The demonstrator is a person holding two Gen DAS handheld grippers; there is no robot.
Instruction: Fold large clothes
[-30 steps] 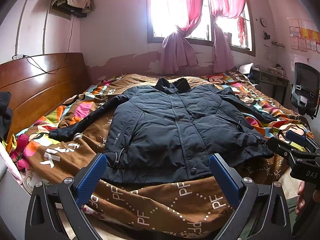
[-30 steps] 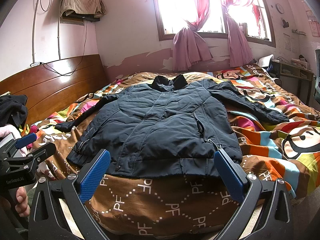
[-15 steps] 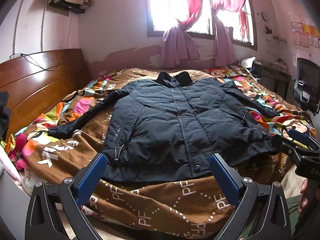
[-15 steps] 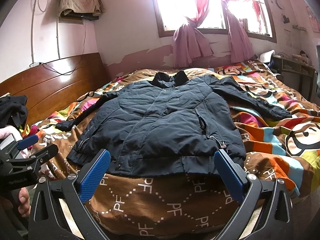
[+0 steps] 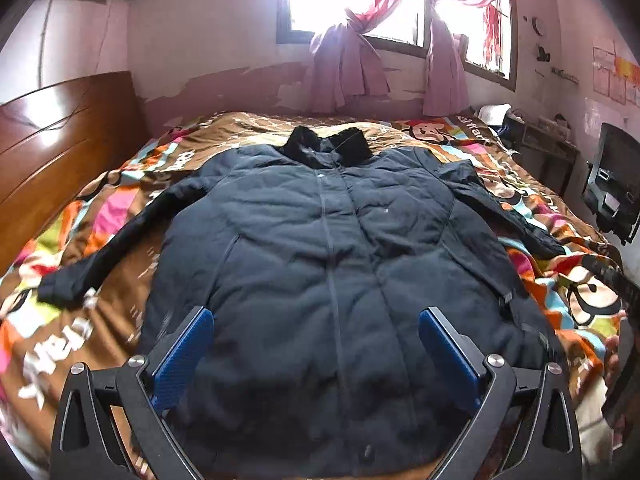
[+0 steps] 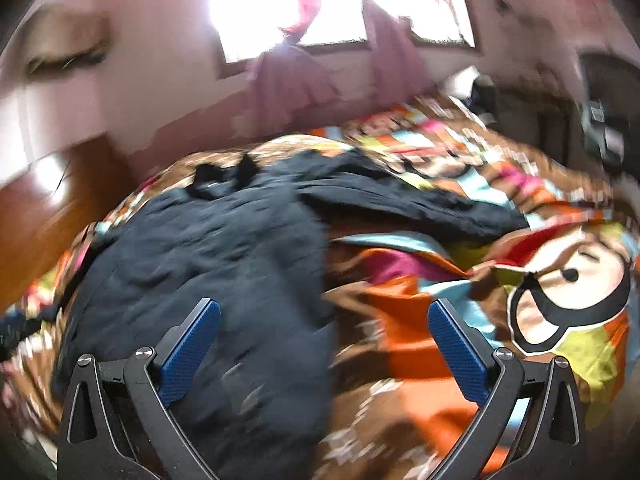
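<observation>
A dark navy padded jacket lies flat, front up, on the bed, collar toward the window and both sleeves spread out. My left gripper is open and empty, held low over the jacket's lower front near the hem. My right gripper is open and empty over the jacket's right edge; its view is blurred by motion. The jacket's right sleeve stretches across the quilt to the right.
A colourful cartoon-print quilt covers the bed. A wooden headboard stands on the left. A window with pink curtains is at the back. A desk and a black chair stand at the right.
Both grippers have moved forward and lower over the jacket. The right gripper has swung right and its view is now blurred.
</observation>
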